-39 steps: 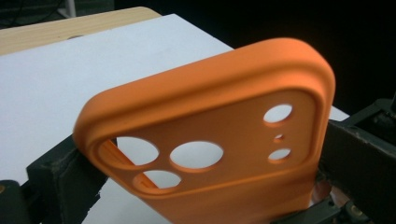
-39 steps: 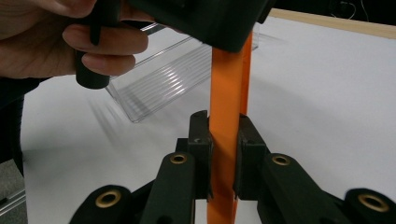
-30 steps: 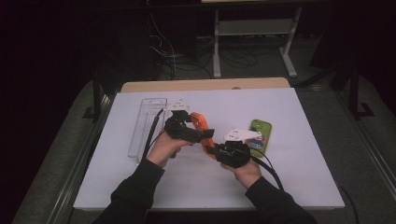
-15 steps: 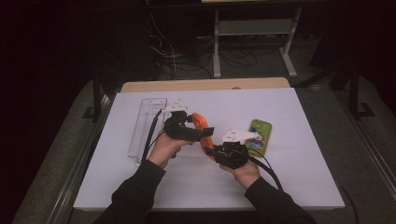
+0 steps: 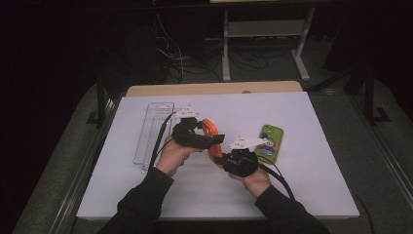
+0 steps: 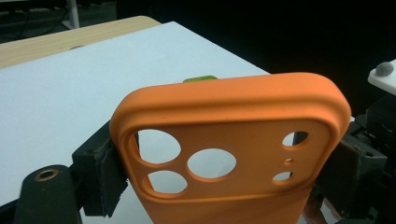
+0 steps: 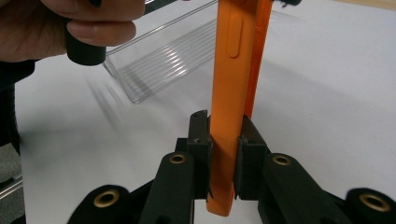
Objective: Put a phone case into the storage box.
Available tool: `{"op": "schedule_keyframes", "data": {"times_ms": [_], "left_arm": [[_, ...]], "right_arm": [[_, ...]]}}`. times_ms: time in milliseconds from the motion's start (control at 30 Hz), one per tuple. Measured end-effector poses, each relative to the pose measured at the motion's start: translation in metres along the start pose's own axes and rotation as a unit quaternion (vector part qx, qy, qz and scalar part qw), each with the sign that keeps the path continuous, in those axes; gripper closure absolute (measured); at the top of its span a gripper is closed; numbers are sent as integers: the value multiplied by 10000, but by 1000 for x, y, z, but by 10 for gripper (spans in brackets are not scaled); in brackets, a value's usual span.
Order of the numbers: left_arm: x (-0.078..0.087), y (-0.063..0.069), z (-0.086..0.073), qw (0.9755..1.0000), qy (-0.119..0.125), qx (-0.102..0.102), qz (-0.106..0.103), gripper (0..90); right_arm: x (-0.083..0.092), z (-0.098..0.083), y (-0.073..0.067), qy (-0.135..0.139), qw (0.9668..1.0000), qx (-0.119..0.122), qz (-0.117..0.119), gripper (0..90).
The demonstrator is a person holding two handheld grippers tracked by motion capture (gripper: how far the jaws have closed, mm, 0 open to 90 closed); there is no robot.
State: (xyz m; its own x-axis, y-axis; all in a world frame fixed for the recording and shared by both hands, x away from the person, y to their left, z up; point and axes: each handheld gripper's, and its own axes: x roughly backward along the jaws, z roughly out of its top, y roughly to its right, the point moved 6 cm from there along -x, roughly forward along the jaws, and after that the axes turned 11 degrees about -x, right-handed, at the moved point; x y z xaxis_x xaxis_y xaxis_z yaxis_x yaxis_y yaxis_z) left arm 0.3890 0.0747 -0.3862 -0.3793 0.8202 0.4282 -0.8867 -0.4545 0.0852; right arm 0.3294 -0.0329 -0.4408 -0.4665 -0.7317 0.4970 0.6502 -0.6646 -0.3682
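Note:
An orange phone case (image 5: 210,130) with camera holes is held upright above the white table between my two grippers. My left gripper (image 5: 216,140) reaches in from the left. Its jaws have just been closing, and its pads now press on the two side edges of the case (image 6: 233,121) near the camera end; the left pad (image 6: 109,170) shows clearly. My right gripper (image 5: 222,158) comes from the lower right. It (image 7: 224,149) is shut on the thin near end of the case (image 7: 233,70), one pad on each face.
A green phone (image 5: 269,141) lies flat to the right of my hands, its tip (image 6: 200,78) peeking over the case. A clear plastic tray (image 5: 152,129) lies at the left, beyond my left hand (image 7: 70,23). The white mat (image 5: 302,185) ends at a wooden edge (image 5: 214,88).
The left gripper's jaws have drawn in around the top of the orange case. Both hands and the case stay where they were.

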Motion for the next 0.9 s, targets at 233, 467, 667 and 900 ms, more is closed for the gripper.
{"op": "schedule_keyframes", "data": {"times_ms": [233,467,667,900], "left_arm": [[4,-4,1,9999,-13,-45,161,152],[10,-9,4,9994,-42,-102,317,152],[15,-13,9,9990,-97,-202,399,151],[21,-22,16,9971,-326,-359,593,152]], "right_arm": [[1,-3,6,-218,9996,89,-155,441],[15,-16,20,-728,9966,277,-267,262],[31,-31,32,-935,9929,517,-514,131],[56,-42,48,-942,9910,536,-788,49]]}}
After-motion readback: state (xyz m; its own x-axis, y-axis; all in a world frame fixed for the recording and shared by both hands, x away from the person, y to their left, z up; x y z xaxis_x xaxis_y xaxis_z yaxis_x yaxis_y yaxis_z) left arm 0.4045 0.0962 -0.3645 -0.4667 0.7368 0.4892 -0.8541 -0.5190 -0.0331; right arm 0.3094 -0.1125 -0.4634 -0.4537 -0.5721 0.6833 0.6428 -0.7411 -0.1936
